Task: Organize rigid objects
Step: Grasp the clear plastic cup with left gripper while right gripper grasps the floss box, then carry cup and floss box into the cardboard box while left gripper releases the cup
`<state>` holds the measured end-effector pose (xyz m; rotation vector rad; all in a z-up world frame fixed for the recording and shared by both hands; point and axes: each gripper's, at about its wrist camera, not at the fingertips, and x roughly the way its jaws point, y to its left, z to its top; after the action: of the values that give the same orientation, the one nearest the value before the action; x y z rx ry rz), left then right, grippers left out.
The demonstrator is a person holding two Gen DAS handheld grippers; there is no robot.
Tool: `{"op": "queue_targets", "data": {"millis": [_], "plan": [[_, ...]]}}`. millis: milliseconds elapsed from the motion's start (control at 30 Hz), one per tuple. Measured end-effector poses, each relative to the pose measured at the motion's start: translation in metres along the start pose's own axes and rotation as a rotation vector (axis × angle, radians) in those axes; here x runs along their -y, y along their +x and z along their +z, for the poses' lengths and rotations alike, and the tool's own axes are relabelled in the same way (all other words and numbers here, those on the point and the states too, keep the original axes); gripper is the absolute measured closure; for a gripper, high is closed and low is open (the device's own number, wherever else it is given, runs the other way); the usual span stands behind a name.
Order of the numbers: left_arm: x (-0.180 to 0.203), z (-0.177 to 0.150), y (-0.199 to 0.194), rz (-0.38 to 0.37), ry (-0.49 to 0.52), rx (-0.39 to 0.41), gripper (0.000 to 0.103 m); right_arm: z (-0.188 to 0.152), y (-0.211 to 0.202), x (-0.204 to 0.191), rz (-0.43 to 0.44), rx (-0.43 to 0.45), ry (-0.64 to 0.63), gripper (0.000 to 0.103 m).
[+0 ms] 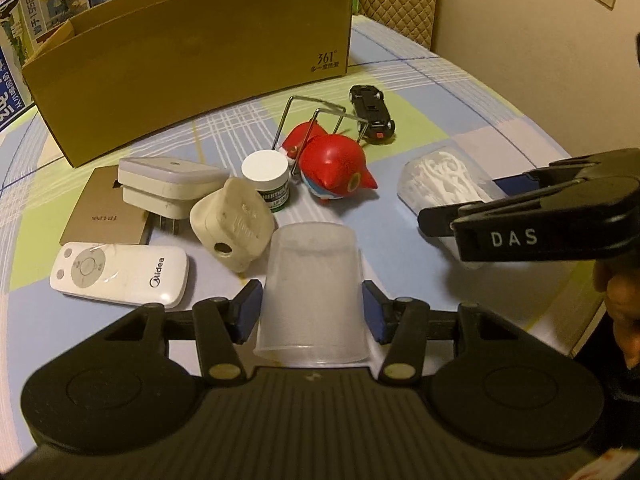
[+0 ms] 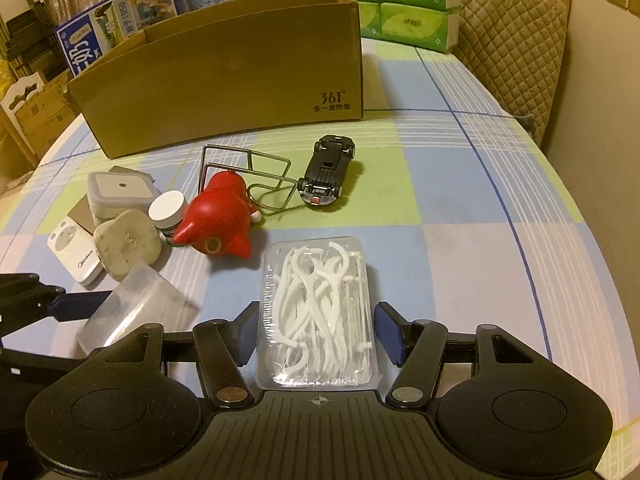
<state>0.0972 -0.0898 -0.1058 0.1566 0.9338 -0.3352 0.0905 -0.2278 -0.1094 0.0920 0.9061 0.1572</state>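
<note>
My left gripper (image 1: 311, 309) is shut on a frosted plastic cup (image 1: 312, 280), upside down, with both blue pads pressed on its sides. The cup (image 2: 136, 308) also shows at the left of the right wrist view, with a left finger (image 2: 80, 306) against it. My right gripper (image 2: 318, 332) is shut on a clear box of white floss picks (image 2: 320, 312), which lies flat on the checked tablecloth. In the left wrist view that floss box (image 1: 444, 180) sits behind a right finger (image 1: 500, 216). An open cardboard box (image 1: 192, 72) stands at the back.
Loose on the cloth lie a red bird toy (image 1: 336, 168), a black toy car (image 1: 372, 112), a wire rack (image 1: 316, 112), a white-lidded jar (image 1: 266, 172), two white plug adapters (image 1: 168, 184), a remote (image 1: 120, 276) and a flat brown carton (image 1: 104, 216). Tissue packs (image 2: 400, 0) stand behind.
</note>
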Motion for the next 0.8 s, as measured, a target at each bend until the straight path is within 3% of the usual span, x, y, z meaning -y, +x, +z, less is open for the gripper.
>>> {"op": "queue_targets", "data": {"millis": [233,533,800], "plan": [[-0.004,-0.002,-0.01,-0.004,-0.029,0.005,0.055,-0.002,-0.001,-0.004,-0.024,-0.002,-0.025,0.049],[-0.006,0.002,-0.044,-0.009,-0.063,0.057,0.056,0.0,-0.033,-0.008,-0.014,0.046,-0.001,0.049],[-0.031,0.037,-0.077,0.004,-0.098,0.148,0.055,0.034,-0.067,-0.02,0.042,0.105,-0.023,0.049]]}}
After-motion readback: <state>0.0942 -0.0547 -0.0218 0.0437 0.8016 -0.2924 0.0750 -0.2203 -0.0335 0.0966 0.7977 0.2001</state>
